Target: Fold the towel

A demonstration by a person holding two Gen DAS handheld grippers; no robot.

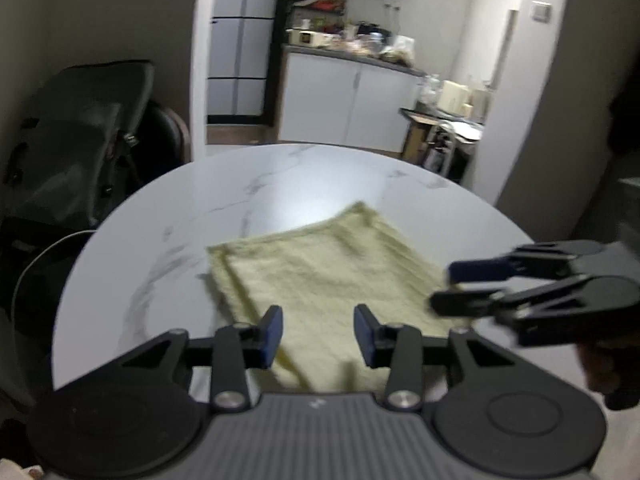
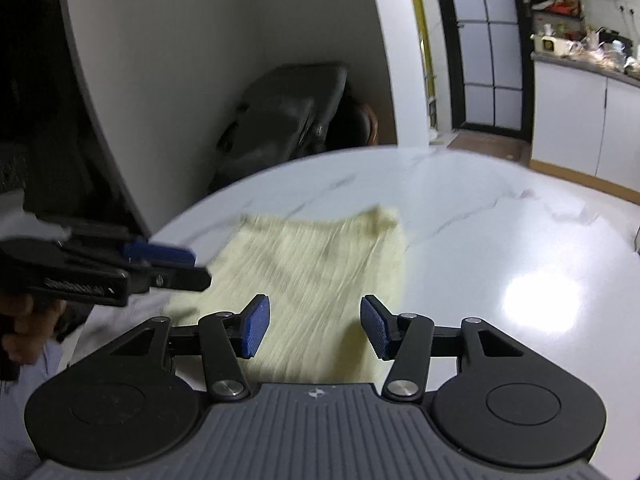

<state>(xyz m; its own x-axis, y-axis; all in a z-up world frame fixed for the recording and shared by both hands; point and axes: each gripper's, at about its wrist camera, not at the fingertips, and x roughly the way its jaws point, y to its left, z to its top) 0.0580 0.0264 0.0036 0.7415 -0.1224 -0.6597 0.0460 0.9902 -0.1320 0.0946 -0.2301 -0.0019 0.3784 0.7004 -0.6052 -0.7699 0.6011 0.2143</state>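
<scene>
Pale yellow terry towel (image 1: 320, 276) lay flat near the round white marble desk's (image 1: 256, 188) near edge; left tool (image 1: 319, 334) and right tool (image 2: 315, 326) hovered wide, empty.

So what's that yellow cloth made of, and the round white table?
The pale yellow towel looks like soft terry cloth: its surface is fuzzy and matte. The round white table looks like polished marble or a marble-look top: grey veins and a shiny glare spot.

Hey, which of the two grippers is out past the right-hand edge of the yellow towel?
The right gripper. In the left wrist view it reaches in sideways at the yellow towel's right edge, while the left gripper sits at the near edge. Both jaws are open.
</scene>
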